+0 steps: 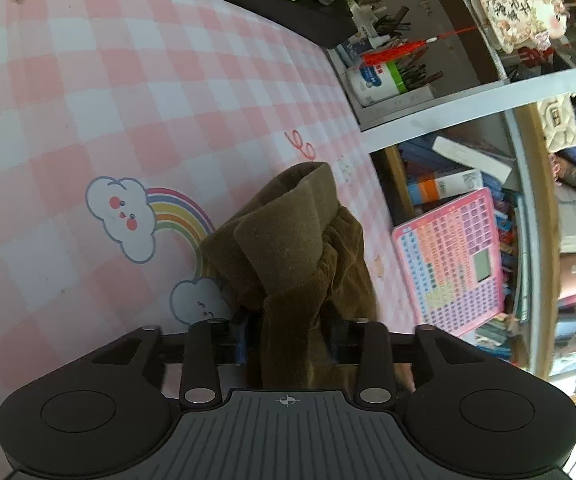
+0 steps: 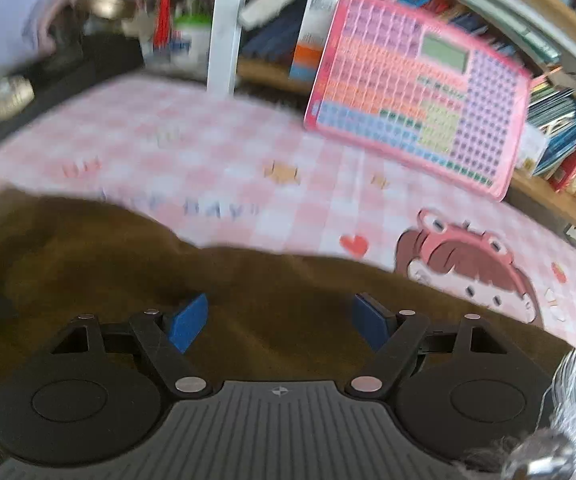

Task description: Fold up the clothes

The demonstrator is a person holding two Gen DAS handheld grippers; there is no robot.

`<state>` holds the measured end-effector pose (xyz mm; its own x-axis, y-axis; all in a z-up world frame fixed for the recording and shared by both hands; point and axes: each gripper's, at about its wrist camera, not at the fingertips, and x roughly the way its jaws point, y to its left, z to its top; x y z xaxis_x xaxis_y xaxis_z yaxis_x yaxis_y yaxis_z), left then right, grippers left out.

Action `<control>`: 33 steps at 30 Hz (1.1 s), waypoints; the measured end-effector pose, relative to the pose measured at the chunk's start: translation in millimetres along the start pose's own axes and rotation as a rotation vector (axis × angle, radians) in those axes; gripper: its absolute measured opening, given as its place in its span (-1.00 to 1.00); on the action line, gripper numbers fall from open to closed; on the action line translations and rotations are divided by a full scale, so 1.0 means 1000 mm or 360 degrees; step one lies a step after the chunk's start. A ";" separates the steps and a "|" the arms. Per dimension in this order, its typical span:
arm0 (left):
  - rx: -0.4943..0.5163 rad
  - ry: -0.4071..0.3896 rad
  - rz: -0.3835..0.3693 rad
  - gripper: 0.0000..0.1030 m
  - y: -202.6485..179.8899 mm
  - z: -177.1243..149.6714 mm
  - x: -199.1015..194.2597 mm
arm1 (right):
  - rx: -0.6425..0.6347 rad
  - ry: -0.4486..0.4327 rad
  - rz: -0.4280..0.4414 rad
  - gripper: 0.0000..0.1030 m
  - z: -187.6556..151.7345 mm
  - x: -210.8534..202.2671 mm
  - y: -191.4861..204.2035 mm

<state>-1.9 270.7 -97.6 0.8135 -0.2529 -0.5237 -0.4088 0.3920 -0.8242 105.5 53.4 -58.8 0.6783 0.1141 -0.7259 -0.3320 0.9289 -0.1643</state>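
Left tool (image 1: 288, 332) pinches brown garment (image 1: 300, 240) (bunched); right tool (image 2: 281, 322) agape.

One brown garment (image 1: 300, 248), two grippers (image 2: 283, 320), one pink keyboard toy (image 2: 416, 92).

A pink keypad board (image 2: 416, 92) leans against bookshelves (image 1: 468, 176) beside the pink checked tablecloth (image 1: 127, 80).

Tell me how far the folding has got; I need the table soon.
No finished fold shows yet. In hand: the left gripper is clamped on a bunched part of the brown garment, while the right gripper hangs open above the spread part. Left: laying it flat on the checked tablecloth and folding it.
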 end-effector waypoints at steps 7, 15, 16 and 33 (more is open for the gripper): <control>-0.0055 -0.0029 -0.0028 -0.05 -0.001 -0.001 0.001 | -0.0037 -0.0034 0.0063 0.49 -0.016 -0.031 0.002; 0.0017 -0.0063 0.0019 -0.35 -0.007 -0.004 0.004 | -0.0163 0.0059 0.0122 0.49 -0.058 -0.068 0.019; 0.0029 -0.0059 0.0031 -0.48 -0.006 -0.004 0.005 | -0.0165 0.0056 0.0117 0.49 -0.061 -0.070 0.020; 0.1860 0.0037 -0.0223 -0.77 -0.147 -0.095 -0.025 | 0.0402 0.0051 -0.0049 0.53 -0.094 -0.124 -0.053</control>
<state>-0.9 135.5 16.0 0.8083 -0.3696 -0.4582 0.3211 0.9292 -0.1831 -23.1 -43.0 -23.1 0.6631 0.0766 -0.7446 -0.1342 0.9908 -0.0176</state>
